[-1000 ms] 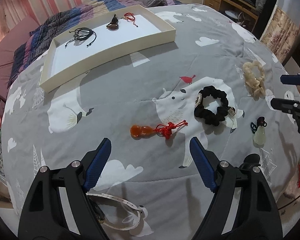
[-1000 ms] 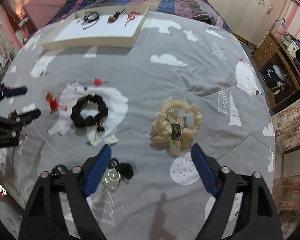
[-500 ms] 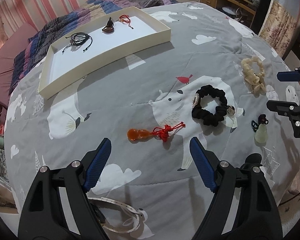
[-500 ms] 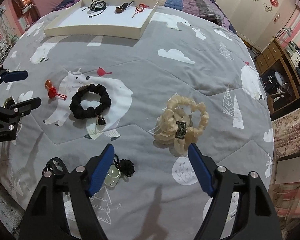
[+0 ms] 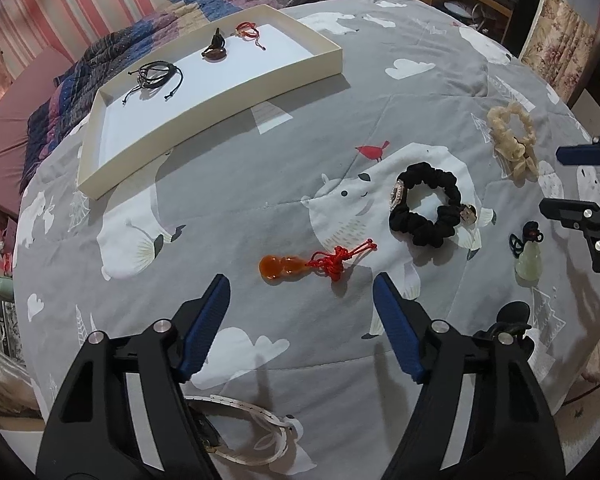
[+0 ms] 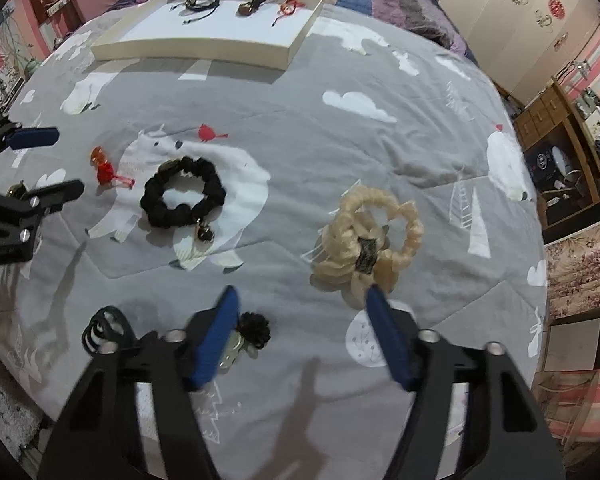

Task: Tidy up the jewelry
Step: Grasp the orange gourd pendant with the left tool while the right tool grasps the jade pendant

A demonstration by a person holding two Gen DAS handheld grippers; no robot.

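Closing both jaws a little, nothing between them yet. Hovering left gripper point(image 5: 302, 288) over gourd point(image 5: 281, 267), right gripper point(image 6: 302, 298) near jade point(image 6: 231, 350), getting ready for tray point(image 5: 148, 142) on bed point(image 5: 420, 112).

Glossy amber pendant point(image 5: 281, 267), matt cloth quilt point(image 5: 260, 208)

Cream scrunchie point(image 6: 370, 240) (frilly) on grey bedspread point(image 6: 300, 112)
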